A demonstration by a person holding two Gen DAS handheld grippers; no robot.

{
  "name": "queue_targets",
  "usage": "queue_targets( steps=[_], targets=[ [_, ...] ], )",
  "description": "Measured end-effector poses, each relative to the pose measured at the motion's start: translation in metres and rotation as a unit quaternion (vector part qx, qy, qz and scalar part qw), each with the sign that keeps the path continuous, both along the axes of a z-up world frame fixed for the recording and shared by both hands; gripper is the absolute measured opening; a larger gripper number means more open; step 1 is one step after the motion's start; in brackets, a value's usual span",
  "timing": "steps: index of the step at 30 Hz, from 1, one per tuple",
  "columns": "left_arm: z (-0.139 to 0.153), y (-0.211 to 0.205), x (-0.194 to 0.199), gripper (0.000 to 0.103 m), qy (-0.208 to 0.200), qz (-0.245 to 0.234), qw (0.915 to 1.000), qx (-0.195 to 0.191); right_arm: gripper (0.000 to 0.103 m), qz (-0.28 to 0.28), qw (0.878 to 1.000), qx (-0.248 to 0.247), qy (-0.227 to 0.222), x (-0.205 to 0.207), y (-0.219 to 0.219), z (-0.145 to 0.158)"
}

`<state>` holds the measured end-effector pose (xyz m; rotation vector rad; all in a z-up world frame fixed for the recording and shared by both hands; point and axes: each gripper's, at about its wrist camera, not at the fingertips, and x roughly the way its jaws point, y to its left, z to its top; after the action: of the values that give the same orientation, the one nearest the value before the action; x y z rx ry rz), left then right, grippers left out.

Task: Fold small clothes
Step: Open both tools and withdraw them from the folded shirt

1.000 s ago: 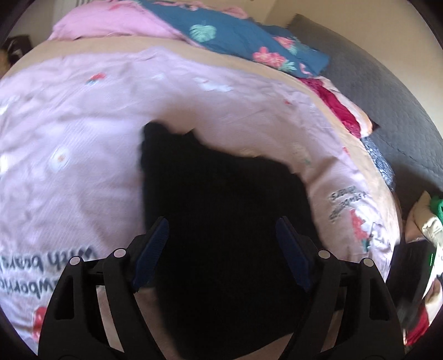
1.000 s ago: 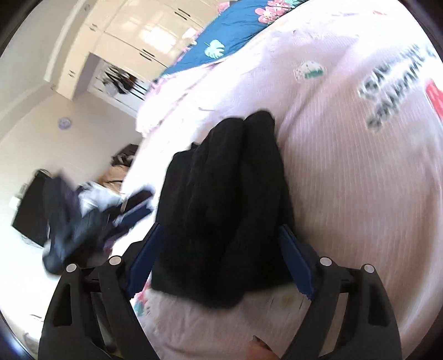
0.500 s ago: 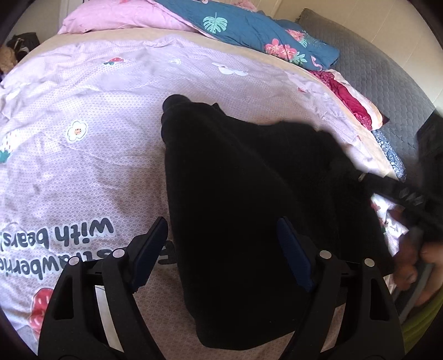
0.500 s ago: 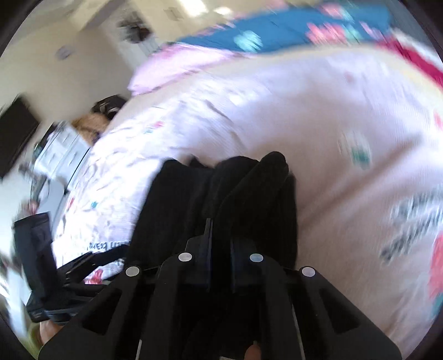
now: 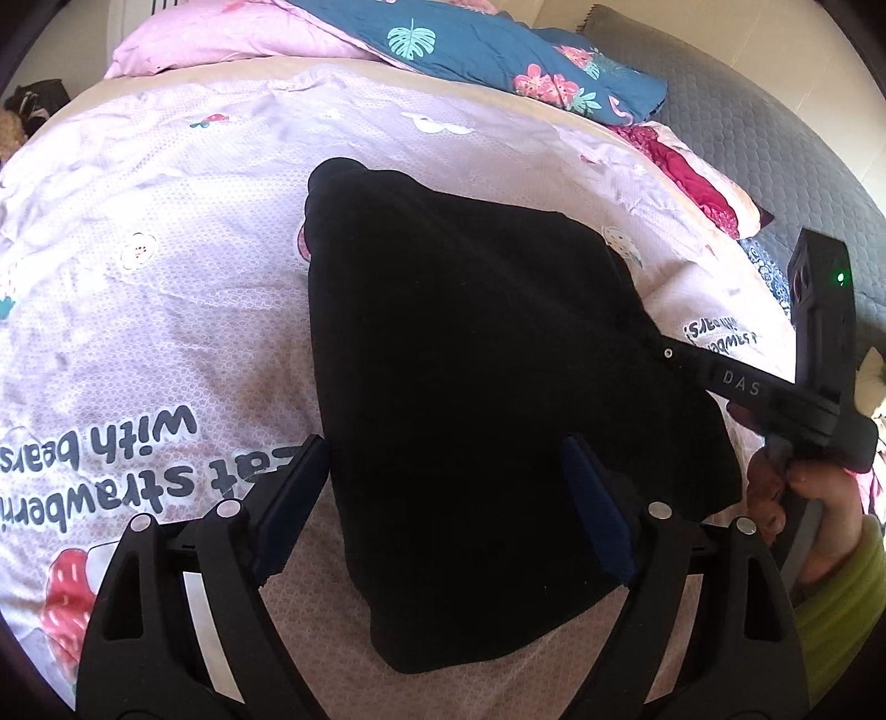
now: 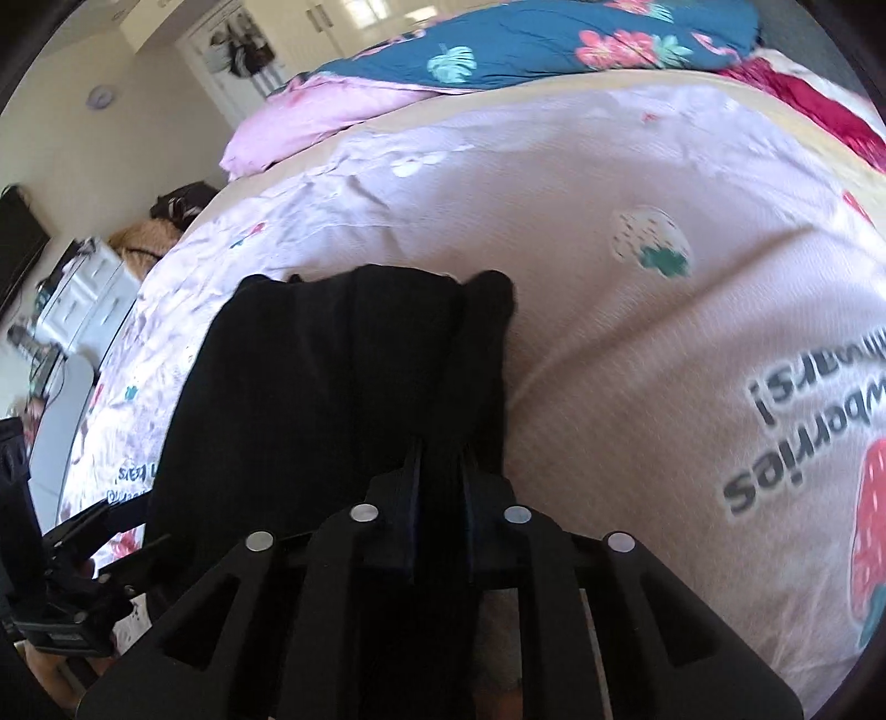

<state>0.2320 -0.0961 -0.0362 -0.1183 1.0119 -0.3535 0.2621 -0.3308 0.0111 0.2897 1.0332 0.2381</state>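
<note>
A black garment (image 5: 487, 376) lies folded on the pink printed bedspread (image 5: 166, 288). My left gripper (image 5: 443, 498) is open, its blue-padded fingers (image 5: 293, 498) straddling the garment's near edge without gripping it. My right gripper (image 6: 440, 498) is shut on the black garment (image 6: 343, 399) at its near edge. In the left wrist view the right gripper's body (image 5: 775, 393) reaches in from the right, its fingertips hidden against the dark cloth. In the right wrist view the left gripper (image 6: 83, 554) shows at the lower left.
Pink and blue floral pillows (image 5: 476, 50) lie at the head of the bed. A red cloth (image 5: 686, 166) and a grey quilted cover (image 5: 775, 144) lie to the right. A white dresser (image 6: 83, 288) stands beside the bed.
My right gripper closed onto the garment's edge. The left gripper drew back, so more of the garment and bedspread show; it stayed open.
</note>
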Motion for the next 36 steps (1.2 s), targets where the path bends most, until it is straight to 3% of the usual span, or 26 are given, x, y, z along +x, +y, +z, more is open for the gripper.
queue_targets(
  steps=[3, 7, 9, 10, 12, 20, 23, 26, 29, 33, 36],
  targets=[
    [0.002, -0.001, -0.001, 0.078, -0.002, 0.002, 1.0000, 0.004, 0.028, -0.025, 1.000, 0.005, 0.004, -0.007, -0.008, 0.004],
    [0.004, -0.001, -0.004, 0.078, -0.005, 0.004, 0.9999, 0.008, 0.031, -0.035, 0.999, -0.011, 0.003, -0.019, -0.010, 0.009],
    [0.005, 0.000, -0.006, 0.078, -0.007, 0.004, 0.9999, 0.009, 0.043, -0.041, 0.999, -0.009, 0.005, -0.026, -0.013, 0.011],
    [0.005, 0.000, -0.006, 0.078, -0.007, 0.005, 0.9999, 0.009, 0.049, -0.043, 0.999, -0.006, 0.002, -0.031, -0.014, 0.014],
    [0.007, 0.000, -0.008, 0.078, -0.008, 0.004, 0.9999, 0.009, 0.049, -0.046, 0.999, 0.005, -0.006, -0.040, -0.016, 0.021],
    [0.009, 0.001, -0.015, 0.080, -0.010, -0.002, 0.9998, 0.018, 0.073, -0.042, 0.998, 0.041, -0.031, -0.074, -0.017, 0.041],
    [0.010, 0.004, -0.020, 0.081, -0.012, -0.001, 0.9997, 0.019, 0.074, -0.030, 0.998, 0.040, -0.022, -0.079, -0.011, 0.035],
    [0.012, 0.006, -0.025, 0.081, -0.012, 0.000, 0.9998, 0.017, 0.074, -0.039, 0.999, -0.003, 0.011, -0.079, -0.007, 0.018],
    [0.016, 0.009, -0.033, 0.089, -0.017, 0.001, 0.9997, 0.019, 0.074, -0.051, 0.998, -0.018, 0.027, -0.081, -0.008, 0.008],
    [0.024, 0.015, -0.041, 0.094, -0.022, 0.004, 0.9997, 0.013, 0.077, -0.057, 0.998, -0.025, -0.011, -0.098, -0.004, 0.025],
    [0.033, 0.019, -0.052, 0.094, -0.033, 0.007, 0.9993, 0.016, 0.093, -0.065, 0.996, -0.045, -0.050, -0.117, -0.001, 0.046]
  ],
)
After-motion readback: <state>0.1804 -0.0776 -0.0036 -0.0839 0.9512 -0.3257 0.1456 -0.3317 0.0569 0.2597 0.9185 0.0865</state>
